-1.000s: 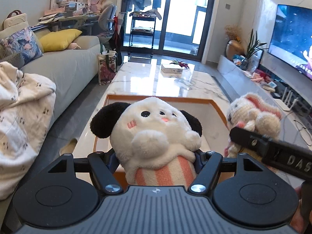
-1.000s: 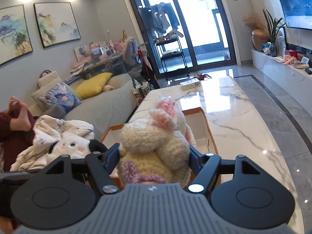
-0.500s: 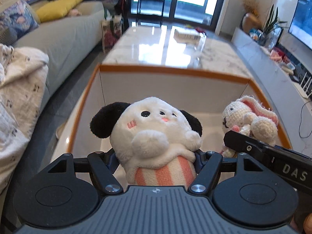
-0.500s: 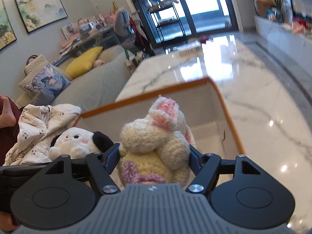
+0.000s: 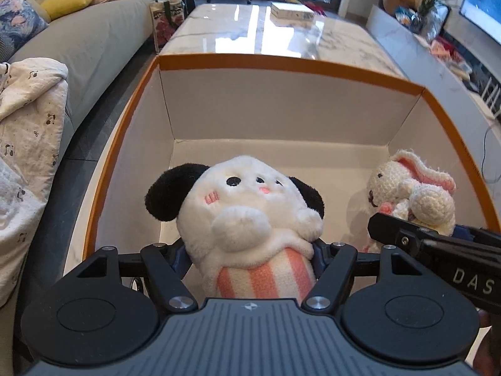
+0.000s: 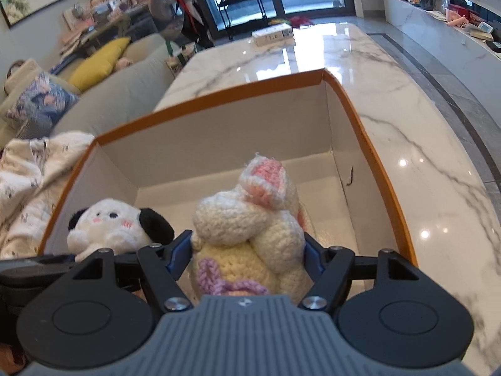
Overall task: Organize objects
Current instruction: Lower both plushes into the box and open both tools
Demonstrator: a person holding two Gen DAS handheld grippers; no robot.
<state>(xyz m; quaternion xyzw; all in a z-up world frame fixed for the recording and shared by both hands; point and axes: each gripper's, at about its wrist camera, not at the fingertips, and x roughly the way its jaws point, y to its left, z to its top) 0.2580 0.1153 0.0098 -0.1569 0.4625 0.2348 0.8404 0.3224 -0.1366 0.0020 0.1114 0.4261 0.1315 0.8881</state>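
Lowered since a second ago: both claws, now tipped into orange-rimmed box point(image 5: 291, 66). Left claw point(image 5: 250, 260) clamped on panda plush point(image 5: 250, 206); right claw point(image 6: 247, 257) clamped on crocheted rabbit point(image 6: 250, 228). Pads and toy bases hidden. Beyond, marble bench point(image 6: 313, 50), small white carton point(image 5: 292, 11), contents unreadable.
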